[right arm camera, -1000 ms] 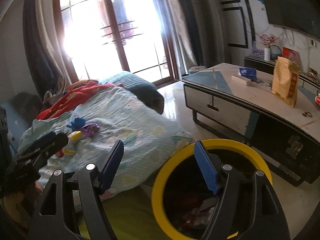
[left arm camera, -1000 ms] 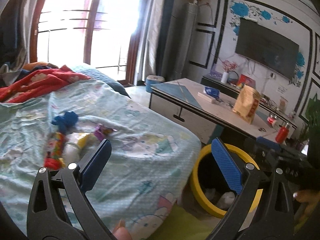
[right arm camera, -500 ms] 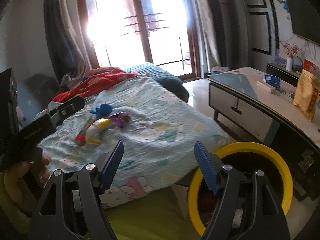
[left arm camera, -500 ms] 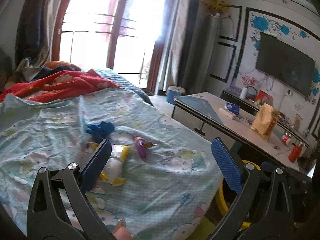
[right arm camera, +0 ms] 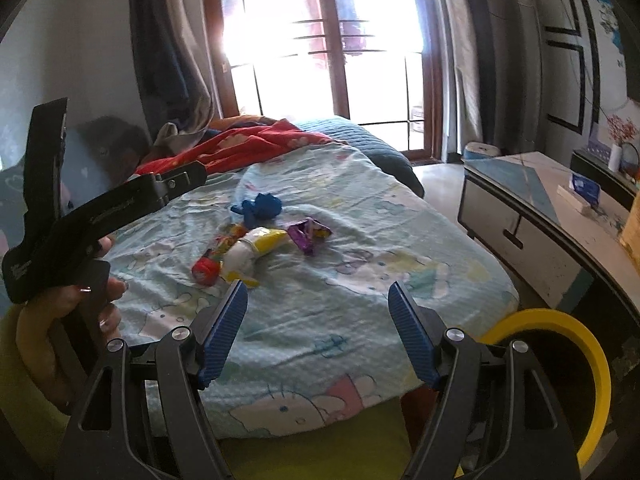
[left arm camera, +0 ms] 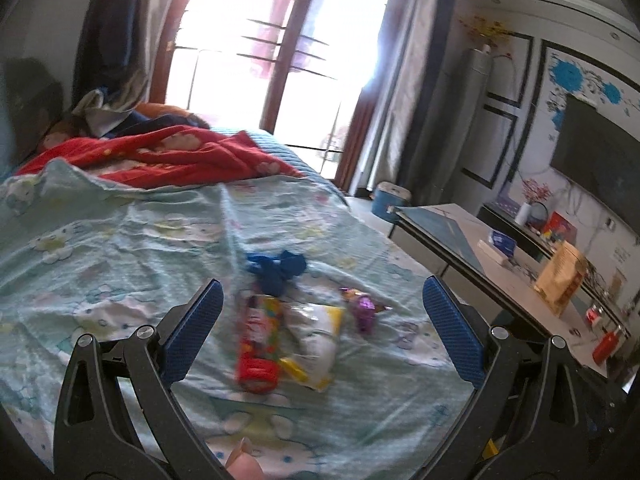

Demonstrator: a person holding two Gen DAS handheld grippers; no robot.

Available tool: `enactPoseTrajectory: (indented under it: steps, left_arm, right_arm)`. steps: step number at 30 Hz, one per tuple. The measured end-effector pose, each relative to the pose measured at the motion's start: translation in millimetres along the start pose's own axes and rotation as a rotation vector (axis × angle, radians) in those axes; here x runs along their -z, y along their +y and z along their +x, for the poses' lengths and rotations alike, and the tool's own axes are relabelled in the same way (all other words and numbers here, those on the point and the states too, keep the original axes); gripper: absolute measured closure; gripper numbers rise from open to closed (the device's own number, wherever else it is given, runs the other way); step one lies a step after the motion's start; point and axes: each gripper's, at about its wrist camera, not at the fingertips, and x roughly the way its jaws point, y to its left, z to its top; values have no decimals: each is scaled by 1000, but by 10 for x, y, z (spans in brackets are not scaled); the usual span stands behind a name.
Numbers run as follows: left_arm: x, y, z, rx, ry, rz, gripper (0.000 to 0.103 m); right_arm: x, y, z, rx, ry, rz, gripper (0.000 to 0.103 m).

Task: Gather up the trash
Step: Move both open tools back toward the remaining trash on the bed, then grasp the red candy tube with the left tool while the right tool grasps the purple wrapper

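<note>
Lying mid-bed on the pale green cartoon-print bedsheet (left arm camera: 120,248) is the trash — a red candy tube (left arm camera: 256,344), white-and-yellow plastic wrapper (left arm camera: 316,336), purple foil wrapper (left arm camera: 362,310) and blue crumpled scrap (left arm camera: 276,268). Left gripper (left arm camera: 320,328) and right gripper (right arm camera: 318,336) gape empty; the yellow-rimmed black bin (right arm camera: 576,344) stands off the bed's corner.

Each hand-held gripper (right arm camera: 318,316): black frame, silver screws, blue ribbed pads (left arm camera: 452,330); white lettering on side.
</note>
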Motion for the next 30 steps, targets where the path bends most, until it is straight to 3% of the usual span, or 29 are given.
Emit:
enactPoseTrajectory:
  steps: [8, 11, 18, 21, 30]
  left_arm:
    - [9, 408, 167, -68, 58, -79, 14]
    - [42, 495, 243, -69, 90, -98, 24]
    - [172, 614, 468, -17, 188, -153, 62]
    - [240, 656, 565, 10, 231, -178, 71]
    - [377, 601, 714, 39, 300, -171, 72]
  right_arm:
    - [-139, 121, 338, -6, 17, -41, 33]
    - [-182, 138, 505, -1, 21, -54, 34]
    - [-268, 155, 965, -6, 78, -68, 49]
    - [-296, 168, 1126, -7, 99, -74, 55]
    - [-363, 167, 1507, -3, 148, -60, 64]
